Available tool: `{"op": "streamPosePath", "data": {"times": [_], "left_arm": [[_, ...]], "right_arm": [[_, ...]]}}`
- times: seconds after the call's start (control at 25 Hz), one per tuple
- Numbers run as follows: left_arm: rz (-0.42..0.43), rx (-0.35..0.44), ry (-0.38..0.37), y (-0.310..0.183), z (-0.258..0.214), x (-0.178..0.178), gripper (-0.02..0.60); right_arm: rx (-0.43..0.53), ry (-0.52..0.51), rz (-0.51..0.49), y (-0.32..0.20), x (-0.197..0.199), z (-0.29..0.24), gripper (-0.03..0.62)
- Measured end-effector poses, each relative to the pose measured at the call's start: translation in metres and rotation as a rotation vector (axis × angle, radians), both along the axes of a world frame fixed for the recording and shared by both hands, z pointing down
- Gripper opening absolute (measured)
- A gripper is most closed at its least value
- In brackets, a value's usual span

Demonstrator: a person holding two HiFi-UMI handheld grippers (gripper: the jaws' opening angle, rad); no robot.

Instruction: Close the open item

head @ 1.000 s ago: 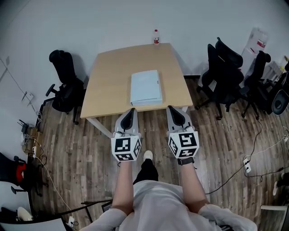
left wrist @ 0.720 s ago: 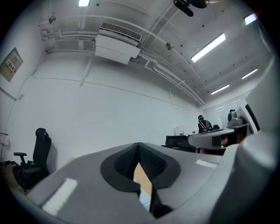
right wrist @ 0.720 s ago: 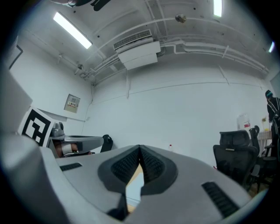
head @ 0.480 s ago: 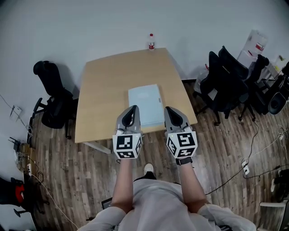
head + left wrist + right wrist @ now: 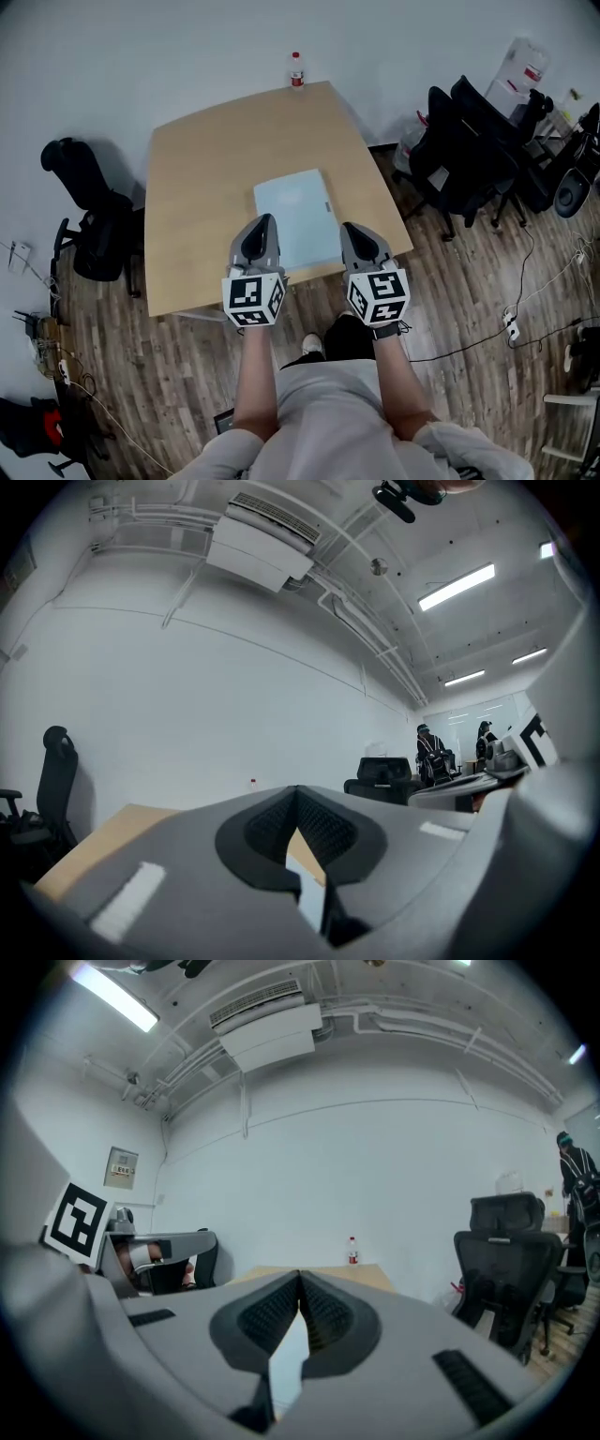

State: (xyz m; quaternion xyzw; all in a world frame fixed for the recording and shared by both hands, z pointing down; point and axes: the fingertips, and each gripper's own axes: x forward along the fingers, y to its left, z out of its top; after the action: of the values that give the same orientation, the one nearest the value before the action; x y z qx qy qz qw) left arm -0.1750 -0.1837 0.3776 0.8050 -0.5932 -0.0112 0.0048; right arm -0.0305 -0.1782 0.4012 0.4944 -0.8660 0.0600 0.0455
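A flat, light-blue rectangular case (image 5: 295, 217) lies on the wooden table (image 5: 206, 169) near its front edge, with a small dark mark at its right side. My left gripper (image 5: 262, 221) hovers over the case's near left corner. My right gripper (image 5: 350, 229) is just off its near right corner. Both are shut and hold nothing. In the left gripper view the jaws (image 5: 297, 797) meet, and a sliver of the case (image 5: 310, 904) shows below them. The right gripper view shows the right gripper (image 5: 300, 1281) with its jaws closed too, above a pale strip of the case (image 5: 291, 1344).
A small bottle (image 5: 297, 70) with a red label stands at the table's far edge. A black office chair (image 5: 84, 202) is left of the table and several more (image 5: 469, 141) are on the right. Cables (image 5: 525, 309) run over the wooden floor.
The person has stepped closer to the table. The grippers were over the floor short of the table edge and are now over its front edge, on either side of the case. Both have stayed shut.
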Motion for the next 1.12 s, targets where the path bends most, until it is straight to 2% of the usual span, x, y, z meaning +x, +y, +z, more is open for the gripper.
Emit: {"op": "streamPosePath", "data": {"times": [0.12, 0.4, 0.64, 1.12], "left_arm": [[0.037, -0.02, -0.029, -0.008, 0.018, 0.016, 0.008], [0.074, -0.122, -0.076, -0.037, 0.067, 0.033, 0.008], [0.084, -0.207, -0.081, -0.056, 0.104, 0.047, 0.008], [0.117, -0.326, -0.099, -0.093, 0.152, 0.071, 0.008]], "right_arm": [[-0.031, -0.011, 0.01, -0.014, 0.013, 0.02, 0.012], [-0.147, -0.019, -0.03, -0.045, 0.01, 0.075, 0.012], [-0.257, 0.007, -0.054, -0.061, 0.015, 0.127, 0.012], [-0.436, 0.022, -0.123, -0.101, 0.008, 0.191, 0.014]]}}
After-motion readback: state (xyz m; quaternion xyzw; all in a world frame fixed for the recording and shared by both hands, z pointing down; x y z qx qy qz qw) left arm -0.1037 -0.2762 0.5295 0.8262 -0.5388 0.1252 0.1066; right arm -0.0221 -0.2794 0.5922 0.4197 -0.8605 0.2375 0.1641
